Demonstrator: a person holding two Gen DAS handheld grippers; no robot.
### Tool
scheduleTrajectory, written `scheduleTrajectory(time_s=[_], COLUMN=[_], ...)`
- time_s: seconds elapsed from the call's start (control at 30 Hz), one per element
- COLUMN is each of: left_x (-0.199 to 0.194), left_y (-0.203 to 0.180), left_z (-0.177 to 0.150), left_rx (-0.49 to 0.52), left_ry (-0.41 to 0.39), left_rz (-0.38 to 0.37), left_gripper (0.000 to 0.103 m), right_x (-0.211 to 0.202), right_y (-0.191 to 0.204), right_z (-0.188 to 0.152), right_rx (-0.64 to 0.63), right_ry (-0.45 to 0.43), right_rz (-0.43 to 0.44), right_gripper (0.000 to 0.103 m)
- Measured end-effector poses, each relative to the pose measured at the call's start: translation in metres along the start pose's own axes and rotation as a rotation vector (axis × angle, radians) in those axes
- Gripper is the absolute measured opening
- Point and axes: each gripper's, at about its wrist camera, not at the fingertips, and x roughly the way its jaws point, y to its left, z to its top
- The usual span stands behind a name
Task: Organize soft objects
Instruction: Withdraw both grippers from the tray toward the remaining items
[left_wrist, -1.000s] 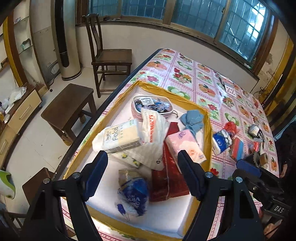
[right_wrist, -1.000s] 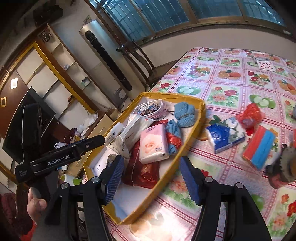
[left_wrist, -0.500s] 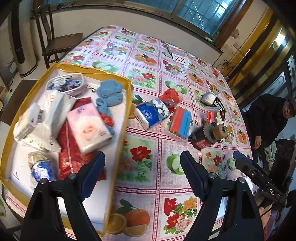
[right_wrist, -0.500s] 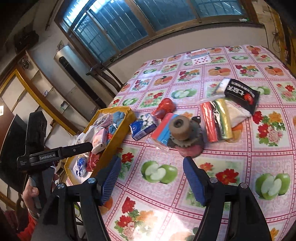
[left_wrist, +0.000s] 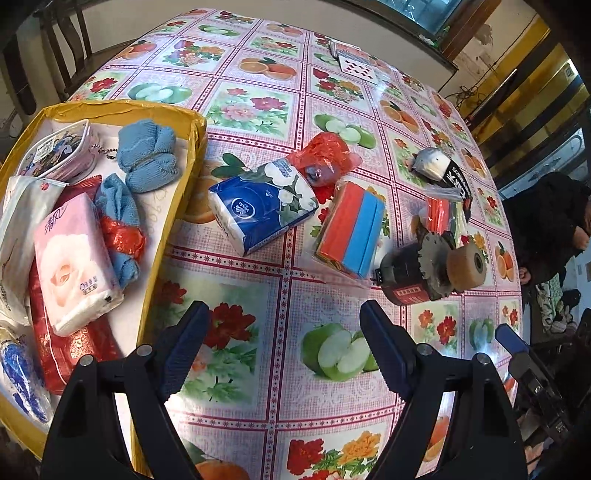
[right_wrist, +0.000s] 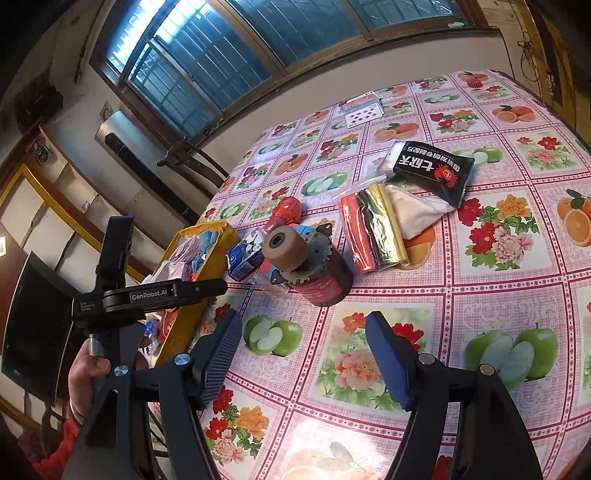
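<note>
Both grippers spread, empty: left gripper (left_wrist: 280, 343), right gripper (right_wrist: 303, 350). Blue tissue pack (left_wrist: 263, 206) lies on the bench just beside the yellow box (left_wrist: 173, 206), touching the red bag (left_wrist: 328, 155). Likely light, squashy, slick film; pinch across the short sides, mid-length.

Left gripper (left_wrist: 284, 347): black frame, silver screws, jaws faced with ribbed blue pads. Right gripper (right_wrist: 303, 354): identical build. Left unit's body reads "GenRobot.AI". Red knitted sleeve (right_wrist: 55, 448) at wrist.
</note>
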Motion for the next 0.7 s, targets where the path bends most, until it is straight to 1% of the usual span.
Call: scheduleTrajectory(time_s=[0.07, 0.13, 0.2, 0.4, 0.5, 0.7], left_x=[0.007, 0.014, 0.017, 0.028, 0.032, 0.031], left_y=[-0.001, 0.001, -0.001, 0.003, 0.002, 0.0], left_z=[0.004, 0.008, 0.012, 0.024, 0.028, 0.035], left_rx=[-0.018, -0.044, -0.043, -0.06, -0.048, -0.041], left_ry=[-0.011, -0.016, -0.043, -0.077, -0.1, -0.147], left_rz=[0.02, 0.022, 0.066, 0.1, 0.141, 0.149], left_gripper=[0.084, 0.084, 0.084, 0.084, 0.084, 0.084], right_x=[0.002, 0.002, 0.003, 0.009, 0.013, 0.024], right_y=[-0.004, -0.007, -0.01, -0.016, -0.019, -0.026], right_z=[-0.001, 0.0, -0.001, 0.005, 0.008, 0.009], right_rx=[0.003, 0.007, 0.009, -0.006, -0.02, -0.001], right_ry=[0.007, 0.008, 0.009, 0.01, 0.004, 0.029], right_rz=[0.0, -0.001, 0.001, -0.028, -0.053, -0.048], right_gripper=[0.072, 0.072, 0.072, 0.072, 0.073, 0.073])
